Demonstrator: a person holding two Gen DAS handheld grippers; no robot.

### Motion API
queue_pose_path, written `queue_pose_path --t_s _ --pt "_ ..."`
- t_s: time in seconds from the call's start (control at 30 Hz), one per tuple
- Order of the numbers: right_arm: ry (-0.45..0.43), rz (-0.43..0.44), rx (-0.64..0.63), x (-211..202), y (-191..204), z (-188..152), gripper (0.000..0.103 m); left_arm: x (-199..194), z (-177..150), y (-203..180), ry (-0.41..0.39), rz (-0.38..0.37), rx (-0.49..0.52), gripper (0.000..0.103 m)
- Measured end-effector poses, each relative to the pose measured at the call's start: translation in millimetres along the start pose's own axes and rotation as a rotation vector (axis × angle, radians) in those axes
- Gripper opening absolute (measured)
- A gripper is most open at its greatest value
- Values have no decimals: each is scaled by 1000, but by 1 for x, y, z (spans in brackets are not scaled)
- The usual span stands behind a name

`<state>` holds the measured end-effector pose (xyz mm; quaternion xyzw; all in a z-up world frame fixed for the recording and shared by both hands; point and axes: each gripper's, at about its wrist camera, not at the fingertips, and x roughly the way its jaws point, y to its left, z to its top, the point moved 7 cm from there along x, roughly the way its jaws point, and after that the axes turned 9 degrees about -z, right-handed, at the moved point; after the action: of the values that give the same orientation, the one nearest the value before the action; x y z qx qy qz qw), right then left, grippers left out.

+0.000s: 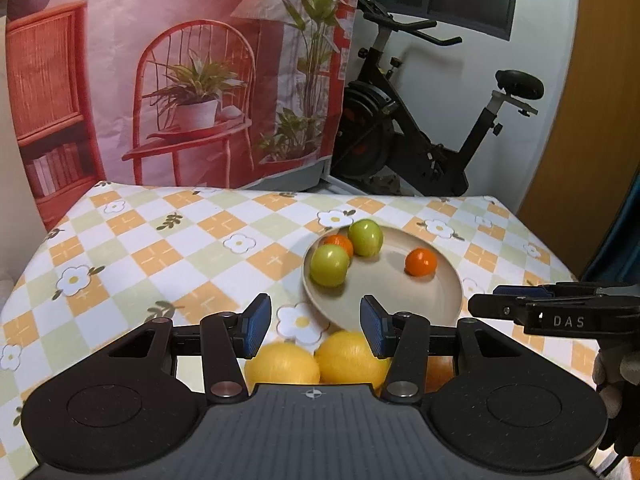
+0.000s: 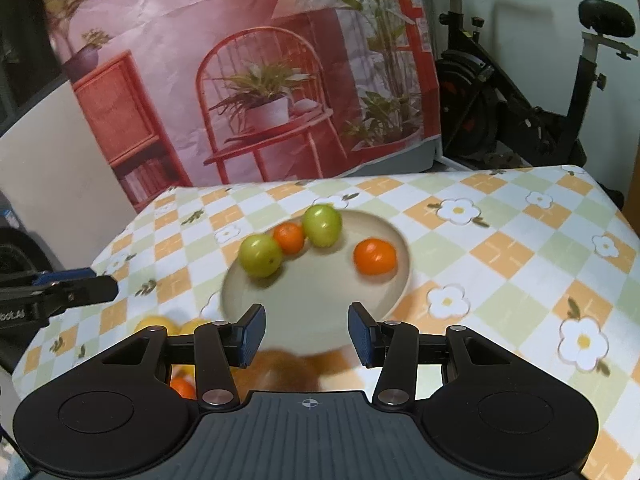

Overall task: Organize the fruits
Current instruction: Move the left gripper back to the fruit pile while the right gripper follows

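Observation:
A beige plate (image 1: pixel 400 300) (image 2: pixel 312 304) on the checked tablecloth holds two green fruits (image 1: pixel 329 266) (image 1: pixel 365 237) and two oranges (image 1: pixel 420 262) (image 1: pixel 340 243). In the right wrist view the green fruits (image 2: pixel 260 256) (image 2: pixel 322 225) and oranges (image 2: pixel 289 237) (image 2: pixel 375 256) sit along the plate's far half. Two yellow fruits (image 1: pixel 282 366) (image 1: pixel 348 356) lie on the cloth just under my left gripper (image 1: pixel 316 326), which is open and holds nothing. My right gripper (image 2: pixel 307 334) hangs open over the plate's near rim, also with nothing in it.
Beside the yellow fruits (image 2: pixel 154 322), a small orange (image 2: pixel 182 386) shows under the right gripper's left linkage. A blurred orange-brown patch (image 2: pixel 296 364) lies below the plate's rim. An exercise bike (image 1: pixel 420 120) and a printed backdrop (image 1: pixel 180 80) stand behind the table.

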<state>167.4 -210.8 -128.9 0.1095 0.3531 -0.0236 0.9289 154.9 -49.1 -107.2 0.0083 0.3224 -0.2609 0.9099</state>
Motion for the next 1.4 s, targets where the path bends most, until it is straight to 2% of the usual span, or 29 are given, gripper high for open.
queue_pose_path --t_s 0.23,0.77,1.4 --pt "18 30 -88 -6 32 -22 37 -6 -21 9 19 10 -19 51" --pt "62 122 -189 -8 73 -47 33 -3 -34 18 41 6 -22 51" --pt "200 145 -150 29 76 -77 30 3 -40 16 67 -16 -14 47"
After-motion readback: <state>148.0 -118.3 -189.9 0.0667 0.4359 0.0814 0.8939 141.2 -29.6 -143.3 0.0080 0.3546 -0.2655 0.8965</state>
